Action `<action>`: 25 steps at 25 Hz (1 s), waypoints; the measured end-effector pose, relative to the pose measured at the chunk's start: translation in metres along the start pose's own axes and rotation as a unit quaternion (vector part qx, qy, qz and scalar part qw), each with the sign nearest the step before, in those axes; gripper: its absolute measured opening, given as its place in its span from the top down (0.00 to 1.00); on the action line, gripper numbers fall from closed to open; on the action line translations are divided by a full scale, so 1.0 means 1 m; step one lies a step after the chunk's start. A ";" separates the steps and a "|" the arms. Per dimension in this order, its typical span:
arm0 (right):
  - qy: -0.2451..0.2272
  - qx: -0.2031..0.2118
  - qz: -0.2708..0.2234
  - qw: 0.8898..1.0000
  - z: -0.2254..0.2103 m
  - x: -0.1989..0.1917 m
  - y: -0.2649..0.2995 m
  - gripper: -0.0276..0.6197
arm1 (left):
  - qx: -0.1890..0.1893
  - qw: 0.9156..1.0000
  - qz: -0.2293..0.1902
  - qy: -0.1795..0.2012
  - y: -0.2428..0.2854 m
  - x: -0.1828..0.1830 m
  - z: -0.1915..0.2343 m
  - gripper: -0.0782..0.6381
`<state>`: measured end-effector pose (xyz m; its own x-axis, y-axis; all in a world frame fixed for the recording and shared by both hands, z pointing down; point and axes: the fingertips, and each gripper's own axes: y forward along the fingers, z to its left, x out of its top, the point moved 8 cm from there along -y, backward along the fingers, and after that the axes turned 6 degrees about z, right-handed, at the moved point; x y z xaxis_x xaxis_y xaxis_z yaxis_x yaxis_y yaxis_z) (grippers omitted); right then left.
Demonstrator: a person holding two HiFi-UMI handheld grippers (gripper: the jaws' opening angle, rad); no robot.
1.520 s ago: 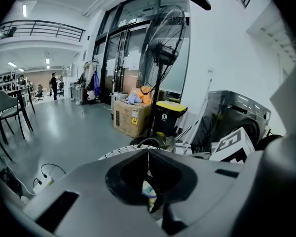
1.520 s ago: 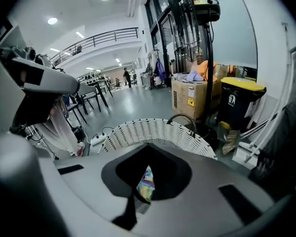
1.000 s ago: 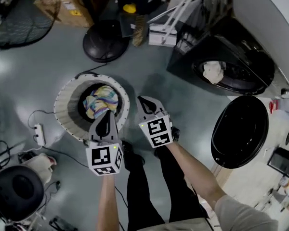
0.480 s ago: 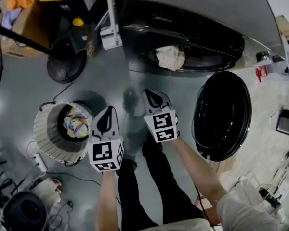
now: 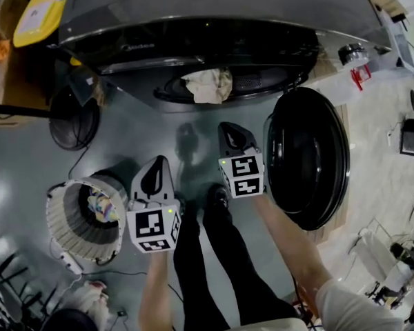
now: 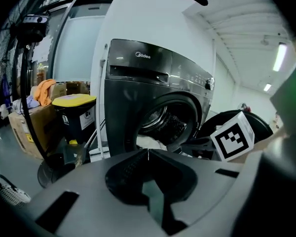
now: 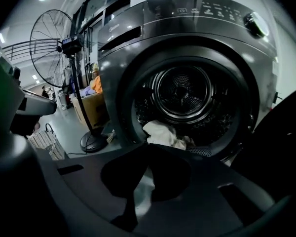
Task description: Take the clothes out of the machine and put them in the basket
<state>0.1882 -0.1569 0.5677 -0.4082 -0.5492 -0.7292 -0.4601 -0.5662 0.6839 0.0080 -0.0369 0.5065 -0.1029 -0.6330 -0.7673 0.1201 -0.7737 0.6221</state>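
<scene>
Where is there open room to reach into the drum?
The drum mouth is open above the cream cloth on its lower lip. Bare floor lies between washer, laundry basket and open door. Crowded: fan base at left, door at right.

I count one front-loading washing machine (image 5: 214, 19) with one round door (image 5: 307, 157), and one pale cloth (image 5: 207, 85) in its mouth. Nearby there is one white laundry basket (image 5: 61, 234) holding one colourful garment (image 5: 101, 205), one standing fan (image 7: 52, 39), one yellow-lidded bin (image 6: 75, 102) and one cardboard box (image 6: 24, 132). Two grippers are in play, the left gripper (image 5: 158, 161) and the right gripper (image 5: 229, 127).
</scene>
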 end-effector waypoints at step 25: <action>0.093 -0.019 -0.031 0.995 -0.040 -0.038 0.141 0.34 | -0.067 0.996 -0.008 0.060 0.120 -0.037 0.046 0.86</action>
<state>0.1704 -0.2403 0.6929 -0.2255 -0.6143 -0.7562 -0.4484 -0.6236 0.6403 -0.0193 -0.1075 0.6173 0.0111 -0.6065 -0.7950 0.2503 -0.7681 0.5894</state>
